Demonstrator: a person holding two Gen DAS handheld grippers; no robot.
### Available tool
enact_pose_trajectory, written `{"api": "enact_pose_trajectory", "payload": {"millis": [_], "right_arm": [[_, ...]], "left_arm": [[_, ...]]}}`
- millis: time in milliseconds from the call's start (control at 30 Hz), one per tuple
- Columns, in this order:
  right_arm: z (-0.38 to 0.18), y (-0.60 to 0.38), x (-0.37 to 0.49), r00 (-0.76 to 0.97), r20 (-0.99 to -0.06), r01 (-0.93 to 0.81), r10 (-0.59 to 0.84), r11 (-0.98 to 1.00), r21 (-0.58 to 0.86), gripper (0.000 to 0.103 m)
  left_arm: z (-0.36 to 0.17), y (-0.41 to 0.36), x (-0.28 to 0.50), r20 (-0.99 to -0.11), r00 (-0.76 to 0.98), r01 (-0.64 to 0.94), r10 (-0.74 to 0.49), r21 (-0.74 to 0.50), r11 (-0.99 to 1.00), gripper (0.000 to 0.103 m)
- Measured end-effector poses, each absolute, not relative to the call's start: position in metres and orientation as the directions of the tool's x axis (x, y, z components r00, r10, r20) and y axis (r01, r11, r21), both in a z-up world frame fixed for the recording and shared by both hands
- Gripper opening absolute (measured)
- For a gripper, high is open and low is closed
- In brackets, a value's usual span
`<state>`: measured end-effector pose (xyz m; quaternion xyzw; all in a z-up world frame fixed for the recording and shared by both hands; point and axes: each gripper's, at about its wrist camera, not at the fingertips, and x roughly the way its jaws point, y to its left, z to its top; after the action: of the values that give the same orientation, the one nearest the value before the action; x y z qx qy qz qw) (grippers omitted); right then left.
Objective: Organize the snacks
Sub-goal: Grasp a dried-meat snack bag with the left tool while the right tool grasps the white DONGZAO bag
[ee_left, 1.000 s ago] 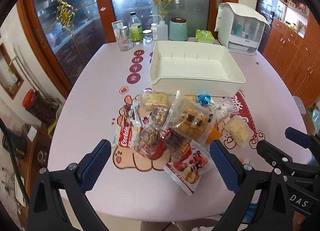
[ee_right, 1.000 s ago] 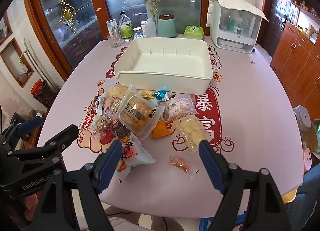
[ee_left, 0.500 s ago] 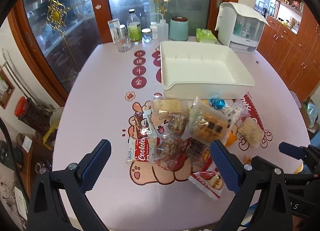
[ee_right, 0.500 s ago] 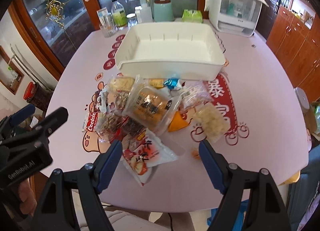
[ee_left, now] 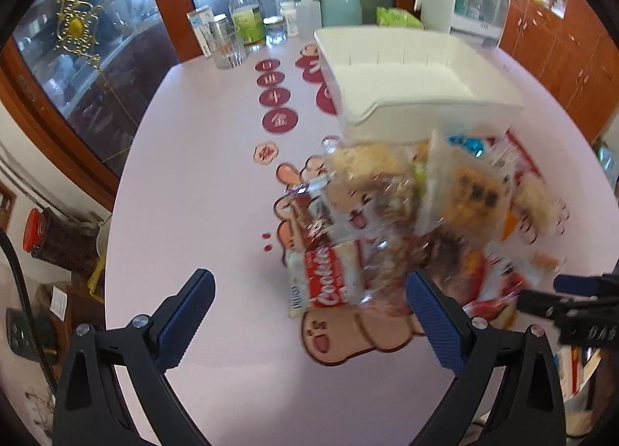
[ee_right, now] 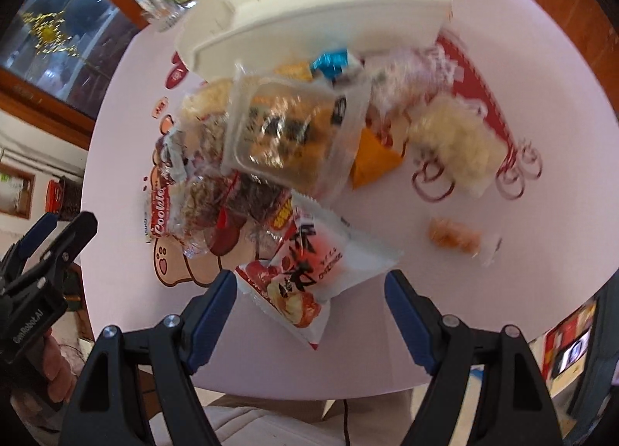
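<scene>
The pink table (ee_right: 503, 291) carried everything, and I took the white bin (ee_right: 309, 9) as my landmark: it sat open and without any snack in it that I could see, at the far side of the snack pile (ee_right: 271, 159), its near wall touching or just overhanging the topmost packets. On the near side of the bin the pile spread toward me, the clear tub of dark-topped cakes (ee_right: 290, 132) riding highest, tilted against the heap. Nearer me than the tub lay the red-and-white pouch (ee_right: 309, 272), flat, its long axis running diagonally from the bin's side down toward my right gripper (ee_right: 309, 291). That gripper hung above the table edge with fingers wide apart and nothing between them; the pouch's near end lay between the fingertips in that view, so I judged the right hand the nearer one for a first pick. To the left of the bin's near corner, the red Cookie packet (ee_left: 332, 287) lay just ahead of my left gripper (ee_left: 309, 299), which was likewise spread and holding nothing, the packet sitting toward its right finger. Well to the right of the pile, apart from the rest, a small orange wrapped sweet (ee_right: 456, 237) lay alone; blur hid its detail.
</scene>
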<state>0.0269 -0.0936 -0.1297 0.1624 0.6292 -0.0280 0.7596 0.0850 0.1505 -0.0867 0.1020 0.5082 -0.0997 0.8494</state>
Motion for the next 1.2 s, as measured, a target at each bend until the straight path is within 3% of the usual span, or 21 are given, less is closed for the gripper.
{"api": "enact_pose_trajectory", "payload": {"millis": [433,567,700,900,1133,1200], "right_arm": [[-0.192,-0.081,0.037,0.128,-0.968,0.356,0.218,0.9,0.25,0.079],[-0.196,-0.074,0.036,0.138,-0.964,0.342,0.226,0.903,0.261,0.072],[-0.192,-0.073,0.034,0.165,-0.963,0.325,0.214,0.91,0.258,0.062],[-0.19,-0.081,0.029,0.18,-0.962,0.328,0.207,0.909,0.257,0.059],[-0.194,-0.096,0.031,0.177,-0.956,0.335,0.235,0.899,0.283,0.06],[-0.2,-0.097,0.035,0.174,-0.952,0.342,0.253,0.891,0.299,0.06]], "left_arm": [[-0.142,0.163,0.108,-0.932,0.327,0.27,-0.158,-0.068,0.96,0.098],[-0.15,0.14,0.113,-0.932,0.313,0.318,-0.183,-0.078,0.945,0.097],[-0.156,0.11,0.115,-0.932,0.31,0.412,-0.187,-0.046,0.91,0.087],[-0.181,0.082,0.122,-0.962,0.223,0.477,-0.16,-0.035,0.878,0.062],[-0.191,0.059,0.123,-0.965,0.221,0.511,-0.14,-0.008,0.86,0.057],[-0.191,0.053,0.123,-0.964,0.228,0.514,-0.139,-0.002,0.858,0.048]]}}
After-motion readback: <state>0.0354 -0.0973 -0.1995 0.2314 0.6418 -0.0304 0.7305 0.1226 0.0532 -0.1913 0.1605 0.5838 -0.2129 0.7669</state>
